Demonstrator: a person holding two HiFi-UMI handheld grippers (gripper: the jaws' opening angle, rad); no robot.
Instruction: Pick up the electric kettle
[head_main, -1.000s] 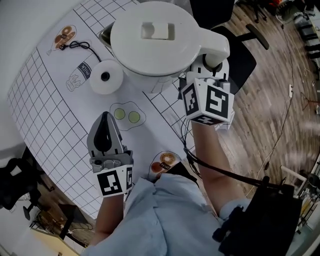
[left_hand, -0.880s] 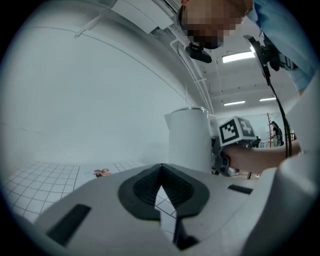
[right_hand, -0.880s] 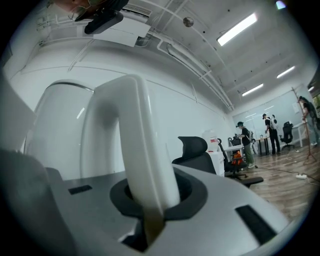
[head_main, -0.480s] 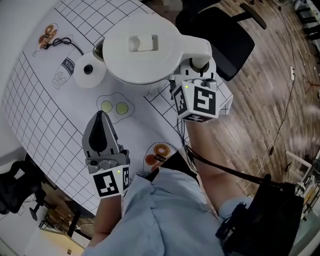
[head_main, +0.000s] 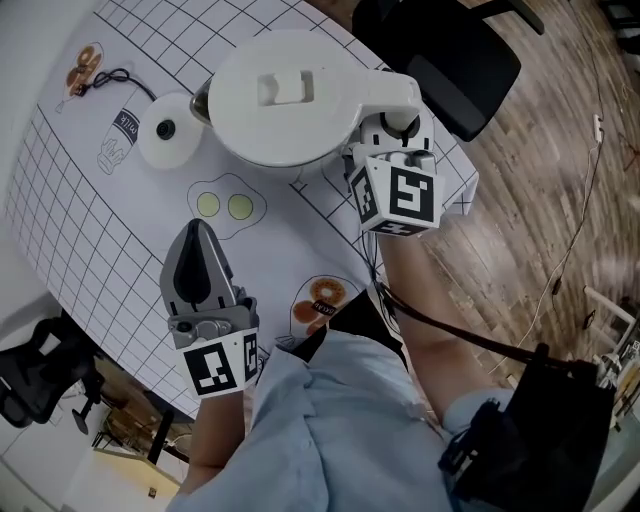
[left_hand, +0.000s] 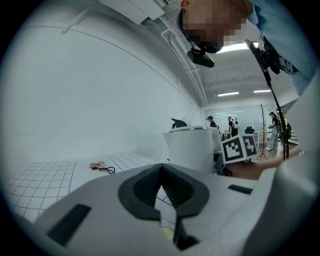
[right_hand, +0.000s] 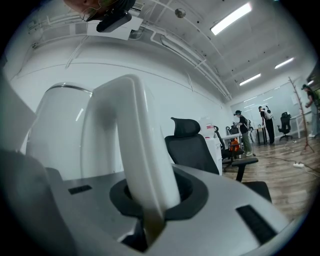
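Gripping one kettle (head_main: 285, 95) is the right gripper (head_main: 395, 128); left gripper (head_main: 196, 228) empty.

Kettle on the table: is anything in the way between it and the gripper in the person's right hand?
Nothing visible. The right gripper is closed on the handle of the electric kettle, with no other thing between them. The left gripper sits apart, shut and empty.

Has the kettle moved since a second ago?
Yes. In the head view the electric kettle, clamped by the right gripper, has drifted away from the round white base, toward the egg drawing.
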